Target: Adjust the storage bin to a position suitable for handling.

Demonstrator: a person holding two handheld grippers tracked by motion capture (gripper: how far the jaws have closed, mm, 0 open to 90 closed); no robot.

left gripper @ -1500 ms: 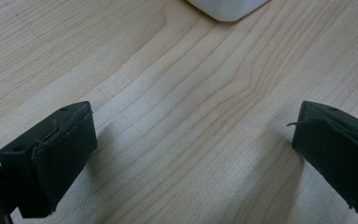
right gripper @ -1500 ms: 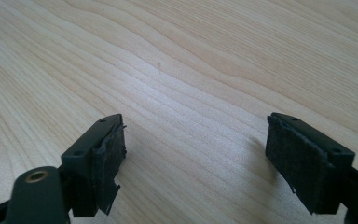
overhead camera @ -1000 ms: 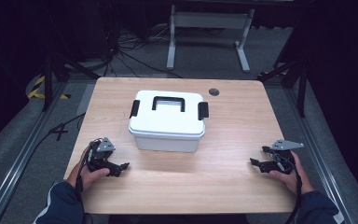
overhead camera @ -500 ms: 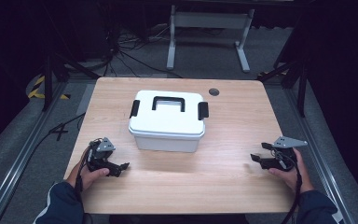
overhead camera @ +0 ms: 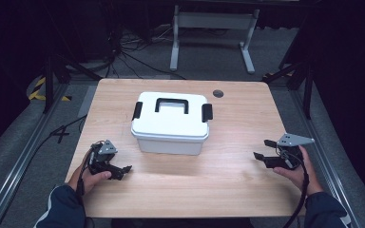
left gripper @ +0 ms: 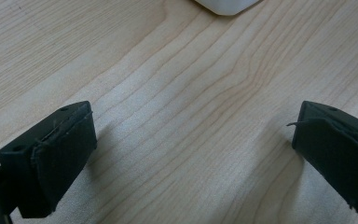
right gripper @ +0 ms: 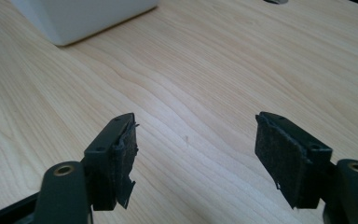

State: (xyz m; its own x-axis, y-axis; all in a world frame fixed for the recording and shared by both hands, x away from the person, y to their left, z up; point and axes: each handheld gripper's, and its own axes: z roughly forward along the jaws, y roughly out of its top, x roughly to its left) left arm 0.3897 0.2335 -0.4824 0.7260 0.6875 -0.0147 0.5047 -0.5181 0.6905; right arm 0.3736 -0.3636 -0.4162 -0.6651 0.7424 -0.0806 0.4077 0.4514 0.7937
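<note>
A light wooden bench [overhead camera: 228, 180] stands on grey floor in a dark room, with one white metal frame [overhead camera: 211, 28] beyond it. One white lidded box [overhead camera: 171, 124], with two black latches, sits mid-bench. Two tools flank it: left tool [overhead camera: 121, 170] gapes wide, empty; right tool [overhead camera: 262, 153], jaws just narrowing slightly, also holds nothing.

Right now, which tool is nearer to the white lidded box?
Left. The left tool sits just off the near-left corner of the white box. The right tool is farther off, toward the table's right edge, with bare wood between.
</note>
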